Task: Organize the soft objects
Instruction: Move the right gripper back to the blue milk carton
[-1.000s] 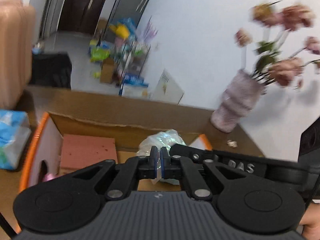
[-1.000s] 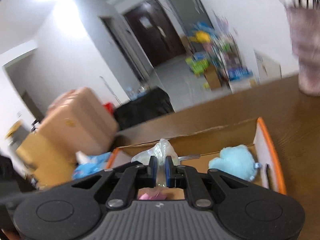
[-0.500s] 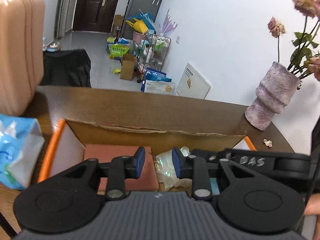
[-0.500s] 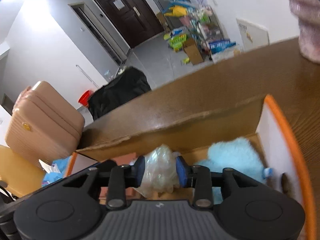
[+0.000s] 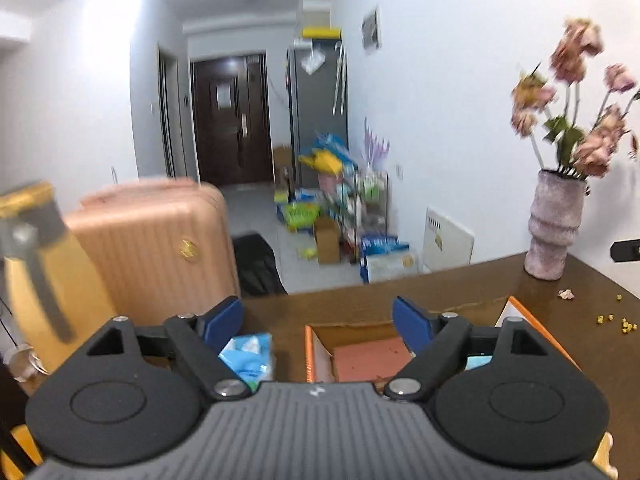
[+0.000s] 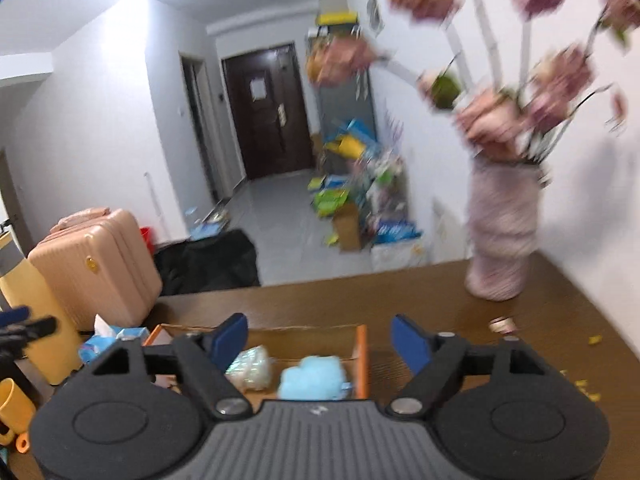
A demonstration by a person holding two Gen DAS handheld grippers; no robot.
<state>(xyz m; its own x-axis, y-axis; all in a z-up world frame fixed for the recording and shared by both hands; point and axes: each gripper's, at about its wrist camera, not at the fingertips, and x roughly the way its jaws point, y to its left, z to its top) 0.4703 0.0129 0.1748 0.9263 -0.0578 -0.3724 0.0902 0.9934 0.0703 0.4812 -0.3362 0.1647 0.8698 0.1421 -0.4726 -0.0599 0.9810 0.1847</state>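
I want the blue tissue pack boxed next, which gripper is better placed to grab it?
Probably the left gripper. Its opening jaws are empty, and the tissue pack lies just inside its left finger. In the right gripper's view the pack sits far left, outside the box.

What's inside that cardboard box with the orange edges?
In the box lie a fluffy light-blue toy, a crumpled clear plastic bag and a flat reddish-pink slab. The claws' black bodies cover the box's near part, so anything there stays unseen.
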